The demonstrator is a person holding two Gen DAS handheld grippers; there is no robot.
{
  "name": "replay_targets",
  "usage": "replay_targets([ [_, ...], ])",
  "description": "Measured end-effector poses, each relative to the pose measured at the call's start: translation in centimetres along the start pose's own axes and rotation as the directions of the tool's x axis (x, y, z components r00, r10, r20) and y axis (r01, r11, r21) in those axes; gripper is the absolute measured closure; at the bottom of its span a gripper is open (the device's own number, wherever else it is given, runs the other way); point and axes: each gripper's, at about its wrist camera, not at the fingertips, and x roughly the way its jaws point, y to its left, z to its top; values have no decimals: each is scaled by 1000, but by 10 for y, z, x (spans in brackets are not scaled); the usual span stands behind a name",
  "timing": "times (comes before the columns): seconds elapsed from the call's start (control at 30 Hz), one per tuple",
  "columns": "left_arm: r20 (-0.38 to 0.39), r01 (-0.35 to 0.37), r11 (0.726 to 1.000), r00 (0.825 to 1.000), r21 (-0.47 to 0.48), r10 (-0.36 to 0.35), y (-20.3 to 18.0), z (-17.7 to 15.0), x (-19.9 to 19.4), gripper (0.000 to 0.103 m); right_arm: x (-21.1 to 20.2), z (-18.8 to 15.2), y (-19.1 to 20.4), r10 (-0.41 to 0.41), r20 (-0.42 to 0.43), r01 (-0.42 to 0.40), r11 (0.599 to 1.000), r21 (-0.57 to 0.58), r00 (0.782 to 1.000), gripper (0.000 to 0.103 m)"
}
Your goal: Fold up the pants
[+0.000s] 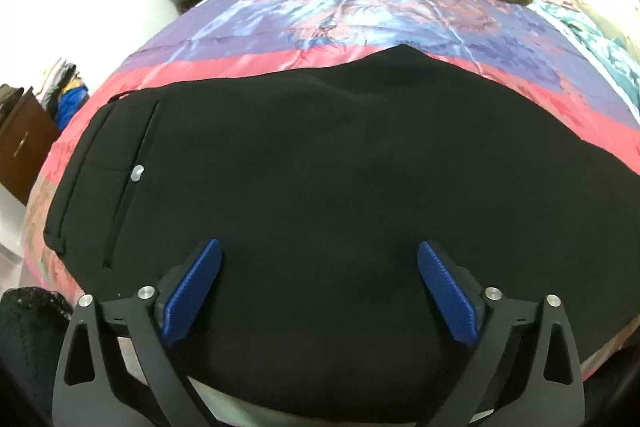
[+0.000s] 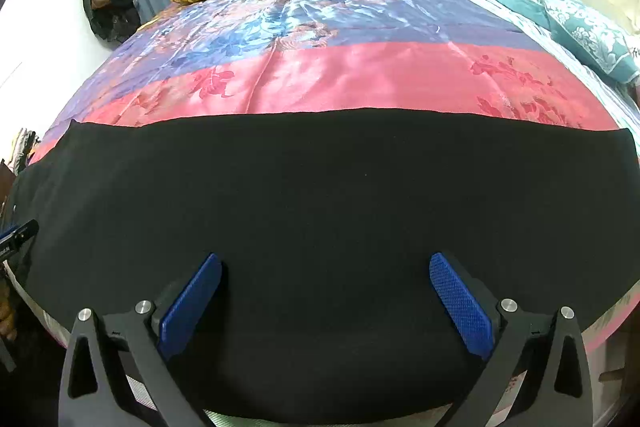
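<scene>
Bedspread [image 2: 360,75] bare beyond pants [image 2: 320,195] far edge; left gripper [image 1: 318,247], right gripper [image 2: 325,261] spread wide, empty.

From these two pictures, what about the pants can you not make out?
- Pants, left wrist view: near edge hidden behind the left gripper.
- Right wrist view: the left end of the pants is cut off by the picture's edge.
- Both views: plain black hides folds and layers.
- Right gripper: contact with cloth unclear.

The left gripper [image 1: 319,255] sits at the bottom of its view, angled downward, blue pads spread wide with nothing pinched between them. The right gripper [image 2: 326,269] matches, low in frame, jaws wide apart.
</scene>
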Motion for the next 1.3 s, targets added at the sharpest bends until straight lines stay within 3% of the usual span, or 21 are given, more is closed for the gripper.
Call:
replay_targets([
  [0.43, 13, -10, 1000, 1000, 5, 10, -2, -6, 0, 0, 1, 1, 1, -18, 10, 18, 1000, 1, 1000, 0],
  [0.63, -20, -32, 999, 999, 5, 32, -2, -2, -9, 1, -7, 0, -1, 11, 23, -10, 998, -59, 1000, 1],
  [0.7, 4, -15, 1000, 1000, -10, 15, -1, -1, -22, 1, -26, 6, -12, -7, 93, 9, 1000, -21, 996, 1],
  [0.83, 53, 29, 999, 998, -16, -28, 2, 0, -46, 1, -89, 26, -81, 19, 299, -72, 983, 166, 954, 1],
  [0.93, 55, 35, 999, 998, -16, -34, 3, 0, -50, 1, -123, 50, -154, -43, 348, -53, 963, 263, 937, 1],
  [1.0, 47, 43, 999, 998, -30, -42, 4, 0, -47, 1, -137, 63, -208, -108, 320, 0, 947, 321, 941, 1],
  [1.1, 37, 57, 997, 998, -54, -55, 5, 1, -43, 1, -132, 67, -281, -135, 168, 61, 920, 387, 977, 3],
  [1.13, 34, 57, 997, 998, -55, -56, 4, 1, -42, 1, -126, 63, -299, -121, 115, 66, 916, 397, 986, 10],
  [1.2, 28, 51, 998, 998, -45, -50, 2, 0, -40, 1, -110, 50, -322, 0, 44, -18, 913, 408, 999, 24],
  [1.3, 18, 34, 999, 999, -22, -34, -2, -1, -37, 1, -89, 37, -329, 135, -7, -119, 893, 435, 991, 34],
])
